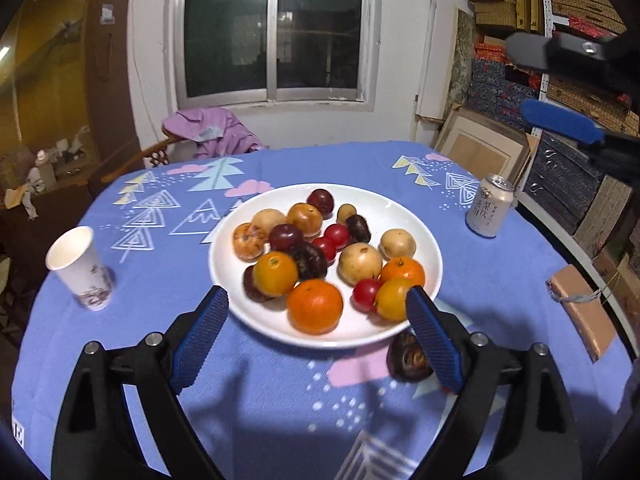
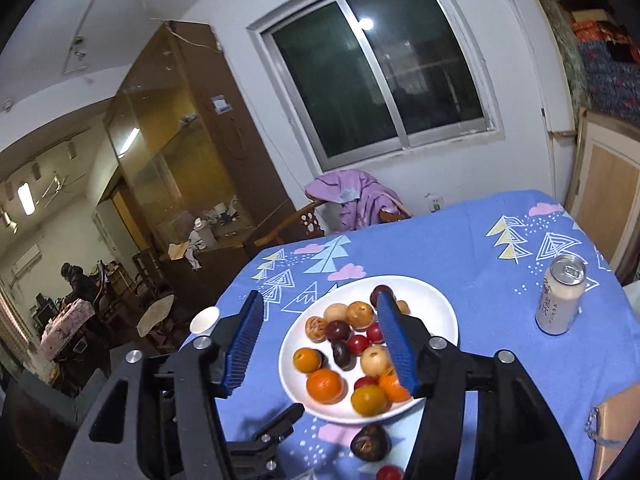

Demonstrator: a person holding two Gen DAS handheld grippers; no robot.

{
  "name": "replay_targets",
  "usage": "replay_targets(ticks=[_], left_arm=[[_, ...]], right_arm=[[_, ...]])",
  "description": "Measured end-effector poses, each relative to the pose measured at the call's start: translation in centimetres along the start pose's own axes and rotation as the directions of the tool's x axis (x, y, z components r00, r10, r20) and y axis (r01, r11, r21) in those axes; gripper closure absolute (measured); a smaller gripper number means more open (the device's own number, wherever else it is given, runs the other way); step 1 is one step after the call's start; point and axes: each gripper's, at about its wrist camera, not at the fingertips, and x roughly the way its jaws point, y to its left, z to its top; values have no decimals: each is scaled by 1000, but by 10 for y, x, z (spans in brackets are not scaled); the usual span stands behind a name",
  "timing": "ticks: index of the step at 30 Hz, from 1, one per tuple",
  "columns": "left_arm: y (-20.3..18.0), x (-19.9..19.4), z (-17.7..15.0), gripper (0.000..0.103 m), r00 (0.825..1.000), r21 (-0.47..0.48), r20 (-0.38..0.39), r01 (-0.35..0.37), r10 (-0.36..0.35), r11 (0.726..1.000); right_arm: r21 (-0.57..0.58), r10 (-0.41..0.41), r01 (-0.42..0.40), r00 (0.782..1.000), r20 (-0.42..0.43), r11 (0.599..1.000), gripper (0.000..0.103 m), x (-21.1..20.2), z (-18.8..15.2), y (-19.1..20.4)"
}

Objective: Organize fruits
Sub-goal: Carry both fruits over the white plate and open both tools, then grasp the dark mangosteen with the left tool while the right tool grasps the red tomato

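Fruit plate (image 1: 240, 316) ahead, betw. left hand-held gripper (image 1: 316, 332) pads – untouched

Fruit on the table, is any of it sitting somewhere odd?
Yes. A dark fruit lies on the tablecloth just off the white plate, and a small red fruit lies nearer still; the others are on the plate.

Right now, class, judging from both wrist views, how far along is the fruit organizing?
Done: most fruit sits on the white plate. In hand: nothing; the left gripper and right gripper both hover with open, empty jaws. Left: a dark fruit and a small red fruit lie on the tablecloth, off the plate.
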Motion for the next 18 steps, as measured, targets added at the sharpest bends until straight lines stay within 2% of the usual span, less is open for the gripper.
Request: replay_targets(ticks=[3,4,6,11,15,17,18], left_arm=[[1,-19,-19,12,998,11,34,-59,58,998],[0,-24,-26,8,996,16,43,-77,76,997],[-3,-31,-37,8,993,24,54,-109,108,994],[-13,-30,-60,8,992,53,22,-126,125,991],[-24,-22,-69,7,989,104,10,-150,149,983],[-28,-18,-72,6,987,124,9,-161,162,979],[-29,-16,-73,6,986,130,6,-167,167,977]], right_arm=[[-31,-8,7,1000,-10,1000,42,-16,-18,7],[-37,-10,10,1000,-18,999,42,-19,-25,7],[-42,-30,29,999,-28,999,41,-26,-45,3],[-27,-117,116,990,-84,993,41,-31,-93,-24],[19,-169,173,975,-145,985,41,-28,-109,-48],[32,-160,166,976,-149,986,36,-25,-109,-51],[21,-172,177,974,-150,984,31,-25,-110,-50]])
